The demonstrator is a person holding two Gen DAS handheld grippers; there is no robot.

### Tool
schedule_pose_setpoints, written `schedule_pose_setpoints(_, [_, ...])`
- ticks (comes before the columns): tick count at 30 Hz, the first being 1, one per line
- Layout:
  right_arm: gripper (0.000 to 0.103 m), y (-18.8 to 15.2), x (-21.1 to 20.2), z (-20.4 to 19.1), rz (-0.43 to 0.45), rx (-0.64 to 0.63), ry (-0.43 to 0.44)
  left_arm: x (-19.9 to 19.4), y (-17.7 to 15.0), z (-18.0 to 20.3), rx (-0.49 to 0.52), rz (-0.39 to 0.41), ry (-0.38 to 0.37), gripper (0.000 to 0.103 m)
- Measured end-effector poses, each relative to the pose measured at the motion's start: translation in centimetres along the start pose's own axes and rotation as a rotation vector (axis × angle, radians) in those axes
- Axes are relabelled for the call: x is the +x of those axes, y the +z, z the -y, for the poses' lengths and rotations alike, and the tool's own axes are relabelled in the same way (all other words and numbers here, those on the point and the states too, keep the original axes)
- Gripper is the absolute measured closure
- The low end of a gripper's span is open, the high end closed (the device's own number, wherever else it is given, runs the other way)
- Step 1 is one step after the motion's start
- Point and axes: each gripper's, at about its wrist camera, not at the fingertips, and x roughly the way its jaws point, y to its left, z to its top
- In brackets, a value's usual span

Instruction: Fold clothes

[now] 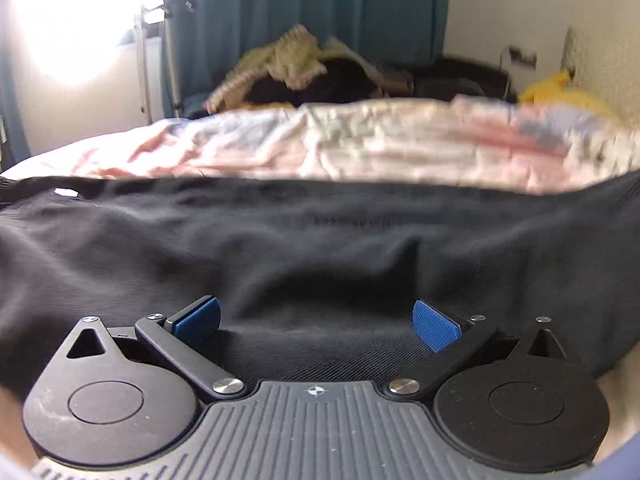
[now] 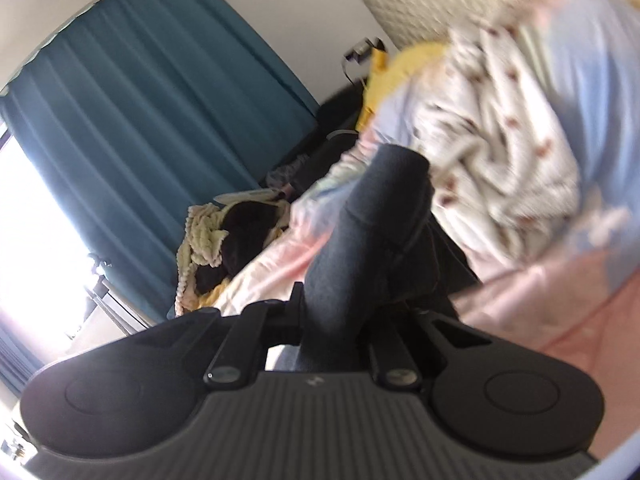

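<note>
Black fabric fills our left wrist view: a dark garment (image 1: 312, 240) spread over the pink patterned bedspread (image 1: 360, 140). Our left gripper (image 1: 318, 324) hovers just above it, jaws wide apart, nothing between them. On the right wrist view, our right gripper (image 2: 344, 312) is clamped on a dark fold (image 2: 368, 232) — lifted off the bedding, teal curtain (image 2: 160, 120) behind.

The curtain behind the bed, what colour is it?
The curtain is plain teal blue, clearest in the right wrist view.

Teal curtain (image 1: 304, 12), pink patterned bedding (image 1: 340, 144), bright window (image 1: 72, 20), perhaps a yellow toy (image 1: 560, 88)
</note>
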Motion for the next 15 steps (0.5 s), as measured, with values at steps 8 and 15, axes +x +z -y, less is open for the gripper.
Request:
schedule_pose_setpoints(8, [0.094, -5.3, 1.5, -13.6, 0.043, -0.276, 0.075, -8.4, 2.6, -5.9, -0.148, 0.184, -0.002, 0.000])
schedule_pose_setpoints(15, [0.094, -20.4, 6.2, -27.1, -0.078, -0.661, 0.207, -11.1, 3.0, -15.7, -0.484, 0.282, 0.085, 0.000])
